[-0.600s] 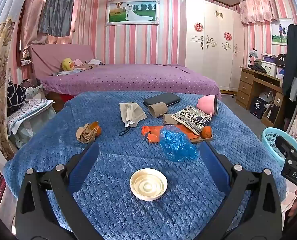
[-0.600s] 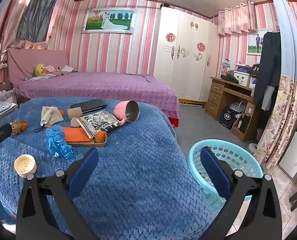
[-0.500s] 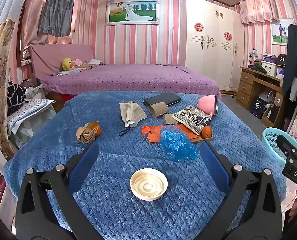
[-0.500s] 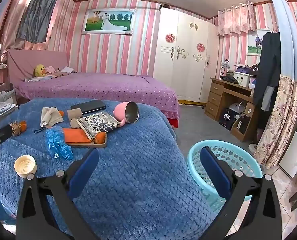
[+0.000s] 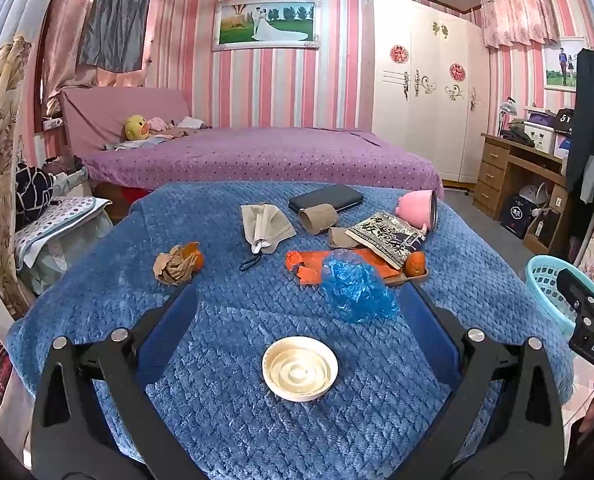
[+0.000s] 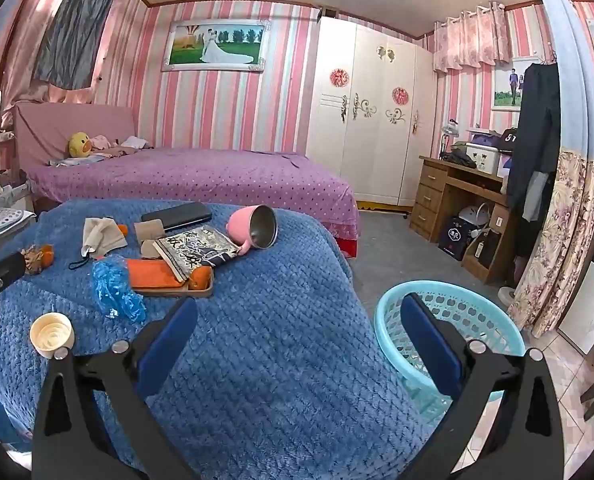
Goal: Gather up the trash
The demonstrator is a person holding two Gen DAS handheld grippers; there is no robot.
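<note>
We count two grippers, both empty, fingers wide apart. The left gripper (image 5: 297, 312) hangs over the near part of a blue blanket (image 5: 225, 432); one shallow cream lid (image 5: 299, 368) lies on the blanket between its fingers, not touched. Just beyond it, one crumpled blue plastic bag (image 5: 357, 288). Far left, one brown paper wad (image 5: 175, 268) against an orange fruit. Mid-blanket: one beige face mask (image 5: 265, 226), one cardboard tube (image 5: 319, 218), one dark phone (image 5: 325, 202), one tipped pink cup (image 5: 415, 210), one printed packet (image 5: 389, 236) resting on a wooden tray (image 5: 415, 276) with orange peel and a second orange. The right gripper (image 6: 299, 322) hovers at the blanket's right edge; its right finger sits in front of one turquoise basket (image 6: 497, 328) on the floor, right of the blanket. Beyond, one purple bed (image 5: 257, 156).
</note>
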